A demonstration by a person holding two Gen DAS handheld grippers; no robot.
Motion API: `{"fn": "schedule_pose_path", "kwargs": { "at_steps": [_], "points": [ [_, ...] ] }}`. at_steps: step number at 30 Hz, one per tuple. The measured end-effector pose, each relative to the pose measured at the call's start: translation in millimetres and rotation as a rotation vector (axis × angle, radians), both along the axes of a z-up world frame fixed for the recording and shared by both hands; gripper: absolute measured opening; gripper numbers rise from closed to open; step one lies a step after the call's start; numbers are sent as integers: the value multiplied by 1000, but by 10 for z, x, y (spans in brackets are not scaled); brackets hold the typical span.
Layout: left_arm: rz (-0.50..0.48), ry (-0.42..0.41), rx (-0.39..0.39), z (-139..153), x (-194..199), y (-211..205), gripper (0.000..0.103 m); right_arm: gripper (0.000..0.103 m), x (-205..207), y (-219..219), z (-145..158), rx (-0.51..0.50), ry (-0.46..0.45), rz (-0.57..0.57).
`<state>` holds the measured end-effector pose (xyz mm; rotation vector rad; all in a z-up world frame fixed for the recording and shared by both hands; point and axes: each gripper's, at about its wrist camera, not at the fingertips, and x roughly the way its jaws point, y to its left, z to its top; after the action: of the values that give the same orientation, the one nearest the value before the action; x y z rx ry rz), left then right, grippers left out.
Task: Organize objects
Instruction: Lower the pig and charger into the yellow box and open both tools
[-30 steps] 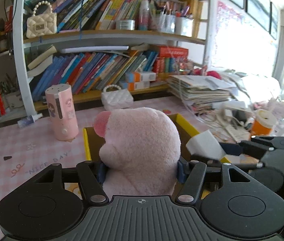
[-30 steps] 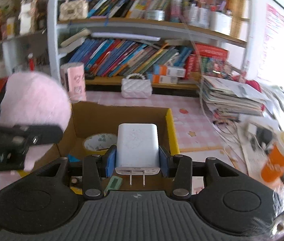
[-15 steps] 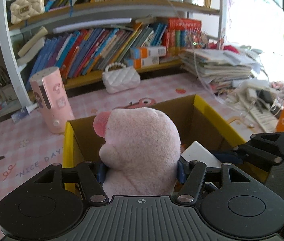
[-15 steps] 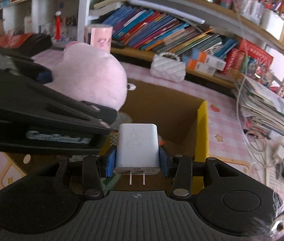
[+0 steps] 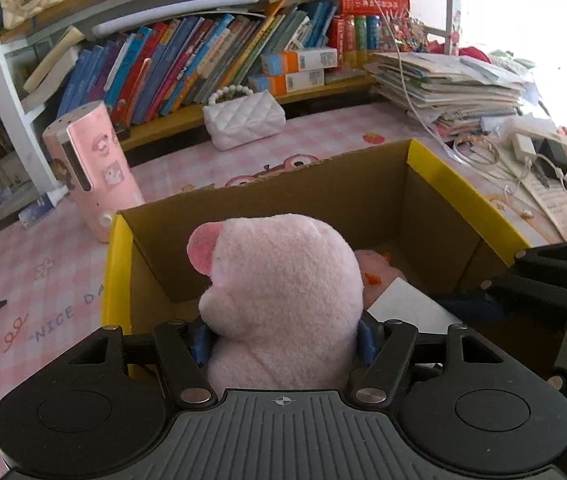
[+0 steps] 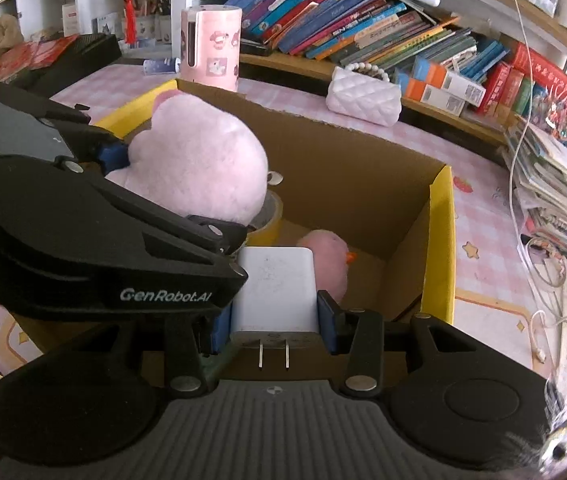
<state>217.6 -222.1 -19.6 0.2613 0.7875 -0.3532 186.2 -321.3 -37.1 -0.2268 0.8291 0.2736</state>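
Pink plush pig (image 5: 283, 296) sits between the blue pads of my left gripper (image 5: 283, 340), whose jaws are opening, low inside the cardboard box (image 5: 459, 196); I should release gently. My right gripper (image 6: 273, 324) clamps one white charger (image 6: 275, 292) over it. Already inside: one small pink toy (image 6: 327, 260), one tape roll (image 6: 269, 220).

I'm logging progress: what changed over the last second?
Both grippers came down over the cardboard box. The left gripper brought the pink plush inside, jaws now opening around it. The right gripper still clamps the white charger.
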Motion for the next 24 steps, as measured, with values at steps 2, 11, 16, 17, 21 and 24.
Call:
{"fn": "schedule_pose_path", "kwargs": {
  "at_steps": [2, 11, 16, 17, 21, 24],
  "points": [
    [-1, 2, 8, 1, 0, -5, 69, 42, -1, 3, -2, -1, 5, -1],
    [-3, -29, -3, 62, -73, -1, 86, 41, -2, 1, -6, -3, -1, -9],
    [8, -76, -22, 183, -192, 39, 88, 46, -38, -2, 10, 7, -24, -15],
    [13, -89, -31, 216, -221, 55, 89, 51, -53, -5, 23, 19, -30, -16],
    [31, -138, -66, 377, -351, 139, 91, 58, -154, 27, 113, 38, -86, -22],
    [51, -190, -79, 514, -470, 210, 92, 58, -226, 21, 210, 62, -128, -34]
  ]
}}
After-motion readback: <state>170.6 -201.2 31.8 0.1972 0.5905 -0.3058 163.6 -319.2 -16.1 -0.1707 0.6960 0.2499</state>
